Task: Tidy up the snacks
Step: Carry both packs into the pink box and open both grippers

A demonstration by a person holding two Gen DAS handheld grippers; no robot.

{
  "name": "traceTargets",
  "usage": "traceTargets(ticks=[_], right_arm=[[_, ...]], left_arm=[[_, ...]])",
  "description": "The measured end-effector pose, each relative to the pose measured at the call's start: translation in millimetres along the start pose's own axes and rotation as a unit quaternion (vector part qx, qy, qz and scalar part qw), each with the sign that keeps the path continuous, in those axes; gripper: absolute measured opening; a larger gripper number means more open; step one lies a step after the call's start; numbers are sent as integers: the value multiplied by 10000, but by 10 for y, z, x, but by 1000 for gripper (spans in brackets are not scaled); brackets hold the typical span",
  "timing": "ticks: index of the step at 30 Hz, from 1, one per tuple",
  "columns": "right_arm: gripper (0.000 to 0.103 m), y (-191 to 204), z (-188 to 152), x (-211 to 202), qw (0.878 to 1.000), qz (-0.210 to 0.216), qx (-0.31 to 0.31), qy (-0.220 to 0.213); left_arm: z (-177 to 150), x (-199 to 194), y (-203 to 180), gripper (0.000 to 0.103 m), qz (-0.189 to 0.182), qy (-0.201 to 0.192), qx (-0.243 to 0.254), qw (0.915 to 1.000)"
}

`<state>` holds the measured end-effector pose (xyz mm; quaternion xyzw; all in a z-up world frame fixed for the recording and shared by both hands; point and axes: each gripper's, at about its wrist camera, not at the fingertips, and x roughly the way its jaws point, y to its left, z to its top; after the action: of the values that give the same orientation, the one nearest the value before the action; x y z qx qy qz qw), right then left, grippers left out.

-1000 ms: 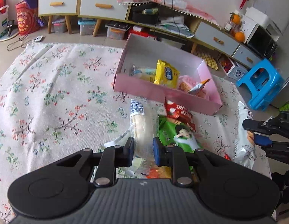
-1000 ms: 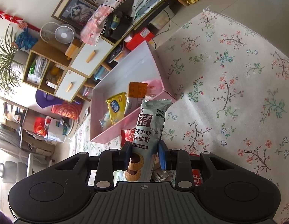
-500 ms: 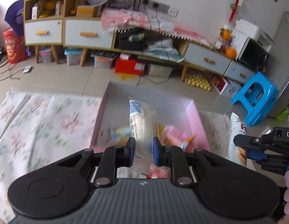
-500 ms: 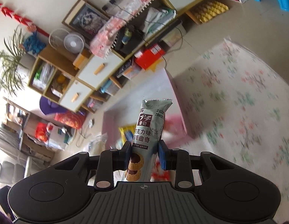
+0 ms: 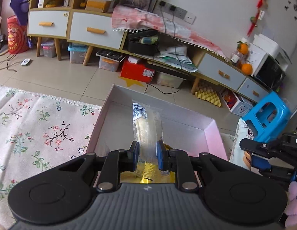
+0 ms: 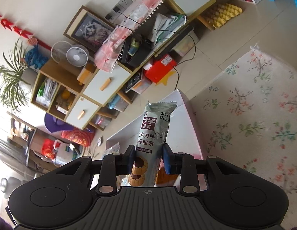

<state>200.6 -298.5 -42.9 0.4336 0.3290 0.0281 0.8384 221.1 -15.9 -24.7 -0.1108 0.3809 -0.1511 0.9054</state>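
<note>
My left gripper (image 5: 147, 156) is shut on a clear-wrapped pale bread snack with a blue-striped top (image 5: 146, 126), held upright over the open pink box (image 5: 213, 140). A yellow packet (image 5: 148, 174) lies in the box under the jaws. My right gripper (image 6: 148, 159) is shut on a grey-green cookie pack with Chinese print (image 6: 154, 134), held over the same box (image 6: 188, 134). The right gripper (image 5: 263, 153) and its pack (image 5: 242, 143) also show at the right edge of the left wrist view.
The box sits on a white floral rug (image 5: 33, 134) that also shows in the right wrist view (image 6: 263, 115). Beyond lie tiled floor, low cabinets with drawers (image 5: 90, 30), a red box (image 5: 138, 71) and a blue stool (image 5: 267, 118).
Both grippers have lifted their snacks off the rug and moved forward over the pink box. The loose snacks on the rug have dropped out of view.
</note>
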Motion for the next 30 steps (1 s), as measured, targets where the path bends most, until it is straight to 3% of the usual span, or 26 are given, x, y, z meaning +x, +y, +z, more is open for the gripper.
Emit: traceTargets(ticks=[7, 19, 24, 30], right_arm=[[30, 0, -85, 255, 9994, -211, -253, -39], [32, 32, -218, 431, 9978, -389, -524, 100], [33, 48, -218, 414, 9982, -279, -504, 157], [54, 73, -202, 385, 9980, -266, -548, 194]], left_arm=[[-35, 133, -40, 18, 274, -71, 152, 9995], [-32, 186, -13, 20, 305, -25, 26, 9995], [-30, 211, -29, 32, 297, 53, -20, 9995], [-32, 224, -75, 49, 299, 123, 81, 9994]])
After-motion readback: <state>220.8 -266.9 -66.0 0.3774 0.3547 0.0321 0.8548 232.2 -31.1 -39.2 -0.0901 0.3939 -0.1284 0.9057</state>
